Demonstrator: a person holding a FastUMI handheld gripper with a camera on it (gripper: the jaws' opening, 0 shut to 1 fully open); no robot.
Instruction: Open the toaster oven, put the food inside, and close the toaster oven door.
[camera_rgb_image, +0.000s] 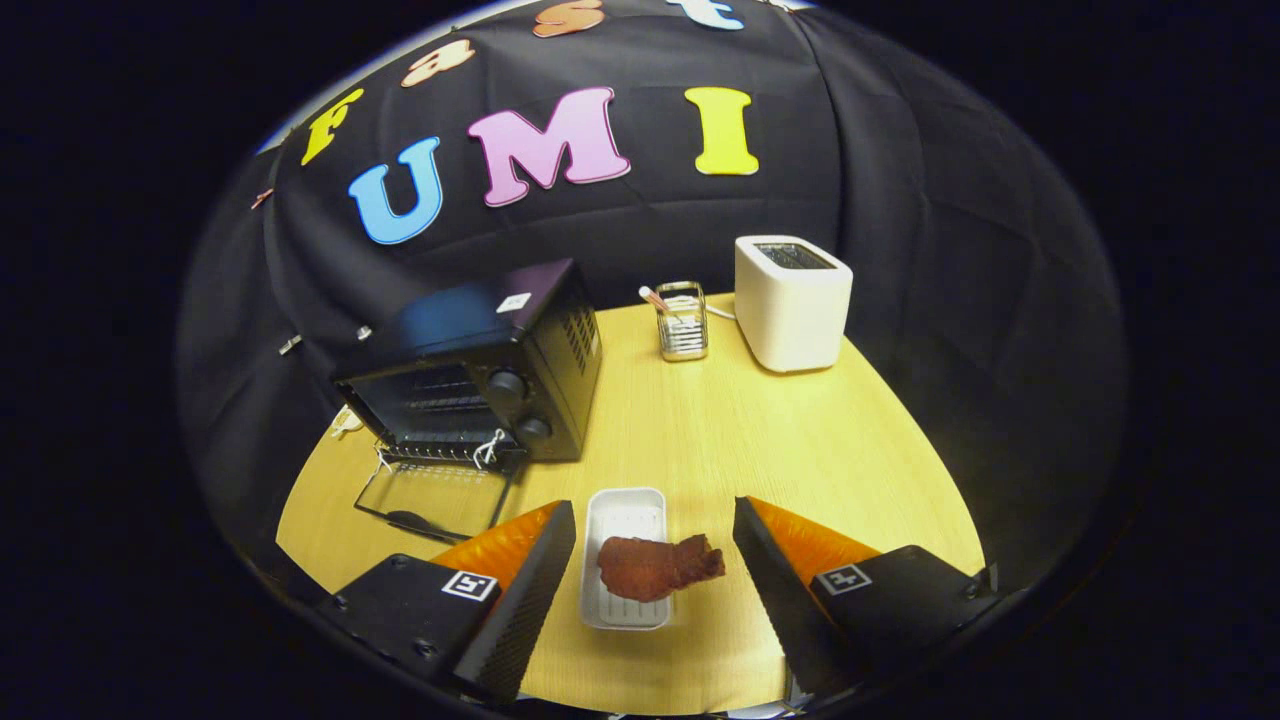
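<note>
A: Count?
B: 1 toaster oven (470, 375), door down, 1 food piece (657, 567) on 1 white tray (625, 520), 1 toaster (792, 300), 1 wire holder (682, 322), all on tabletop (740, 440).
A: Tongs (655, 555)?
B: Wide open, holding nothing; food lies between both fingers.

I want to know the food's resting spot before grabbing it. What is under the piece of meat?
A white tray lies under the meat, between the open hand-held gripper's fingers. One end of the meat overhangs onto the wooden table. The tray floor beneath it is covered.
</note>
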